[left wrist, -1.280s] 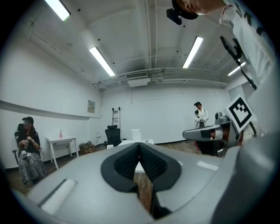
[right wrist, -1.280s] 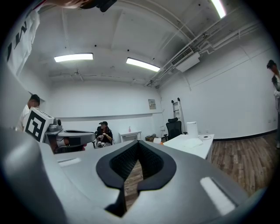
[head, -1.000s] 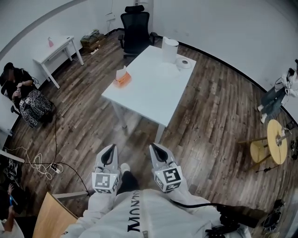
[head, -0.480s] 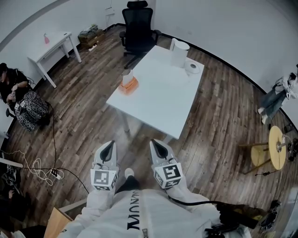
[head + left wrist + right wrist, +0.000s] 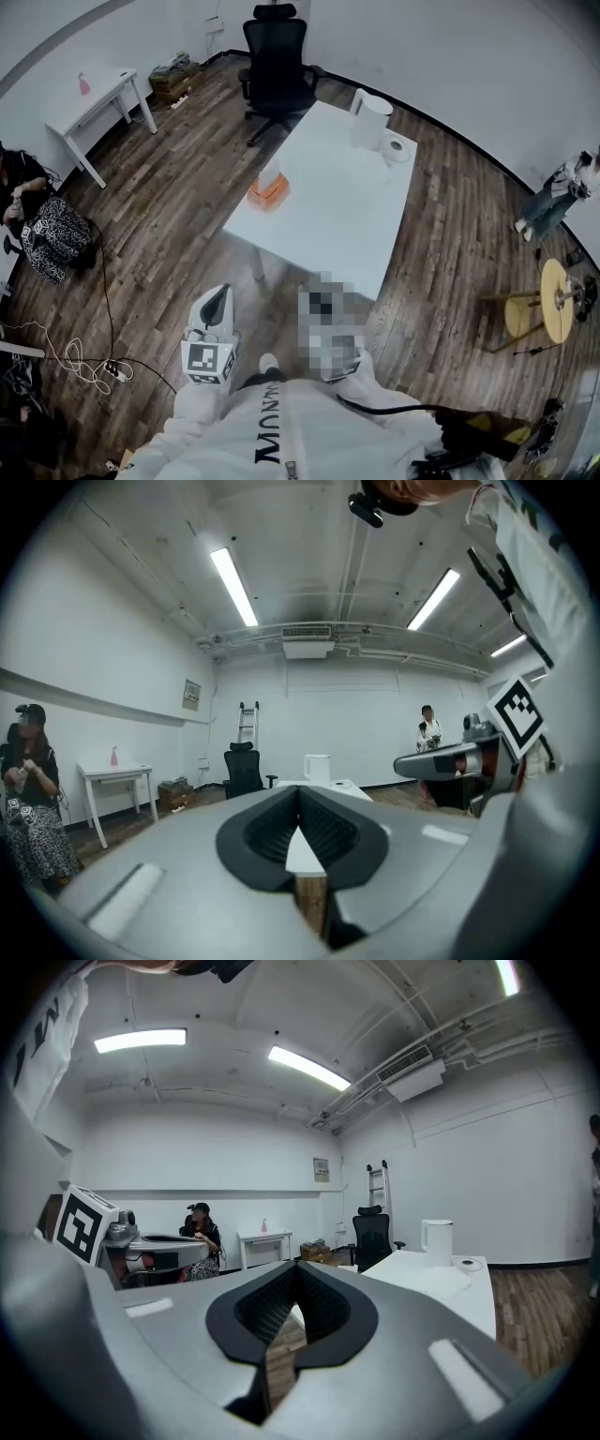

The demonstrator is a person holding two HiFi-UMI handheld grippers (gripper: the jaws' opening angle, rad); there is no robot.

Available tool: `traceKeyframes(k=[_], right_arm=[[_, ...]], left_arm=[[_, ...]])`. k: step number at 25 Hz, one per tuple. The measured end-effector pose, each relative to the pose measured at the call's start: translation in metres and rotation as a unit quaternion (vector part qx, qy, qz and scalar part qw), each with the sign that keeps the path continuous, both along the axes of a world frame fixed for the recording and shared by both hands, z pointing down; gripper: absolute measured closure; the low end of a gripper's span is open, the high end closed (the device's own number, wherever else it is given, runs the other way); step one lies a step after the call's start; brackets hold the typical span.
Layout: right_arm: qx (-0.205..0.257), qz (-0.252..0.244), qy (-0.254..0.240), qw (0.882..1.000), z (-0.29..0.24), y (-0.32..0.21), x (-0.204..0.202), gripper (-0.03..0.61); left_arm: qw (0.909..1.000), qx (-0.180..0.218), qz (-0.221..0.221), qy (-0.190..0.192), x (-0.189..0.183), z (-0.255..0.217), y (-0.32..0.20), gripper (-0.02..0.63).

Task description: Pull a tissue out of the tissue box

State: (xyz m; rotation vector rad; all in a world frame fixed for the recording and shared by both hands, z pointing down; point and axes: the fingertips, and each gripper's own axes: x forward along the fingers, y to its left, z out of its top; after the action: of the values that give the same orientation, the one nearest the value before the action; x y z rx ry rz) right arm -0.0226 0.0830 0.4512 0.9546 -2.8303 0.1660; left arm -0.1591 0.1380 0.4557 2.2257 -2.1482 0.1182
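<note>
An orange tissue box [image 5: 267,190] with a white tissue standing out of its top sits near the left edge of the white table [image 5: 328,211]. My left gripper [image 5: 219,294] is held low over the wooden floor, well short of the table, pointing level towards it. Its jaws are shut with nothing between them [image 5: 300,789]. My right gripper [image 5: 298,1265] is also shut and empty. In the head view a blurred patch covers it, just before the table's near corner. Neither gripper view shows the tissue box.
A white kettle [image 5: 370,117] and a tape roll [image 5: 398,146] stand at the table's far end. A black office chair [image 5: 275,56] is behind it. A small white desk [image 5: 94,94] and a seated person [image 5: 23,183] are at left, a yellow stool [image 5: 553,300] at right.
The table and tissue box have come closer and lower in the head view as I walk towards them. Both grippers travel along, still shut and empty.
</note>
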Motion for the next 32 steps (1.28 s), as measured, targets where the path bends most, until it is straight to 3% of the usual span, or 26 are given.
traceKeyframes(k=[14,32], right_arm=[[-0.023,0.05,0.021,0.998,0.018,-0.032,-0.006,0.577],[-0.061,0.053,0.012,0.997,0.04,-0.147,-0.028,0.577]], left_arm=[[0.9993,-0.01,0.024,0.026,-0.026,0.019,-0.037,0.615],[0.9989,-0.034,0.031,0.014,-0.052,0.024,-0.146,0.615]])
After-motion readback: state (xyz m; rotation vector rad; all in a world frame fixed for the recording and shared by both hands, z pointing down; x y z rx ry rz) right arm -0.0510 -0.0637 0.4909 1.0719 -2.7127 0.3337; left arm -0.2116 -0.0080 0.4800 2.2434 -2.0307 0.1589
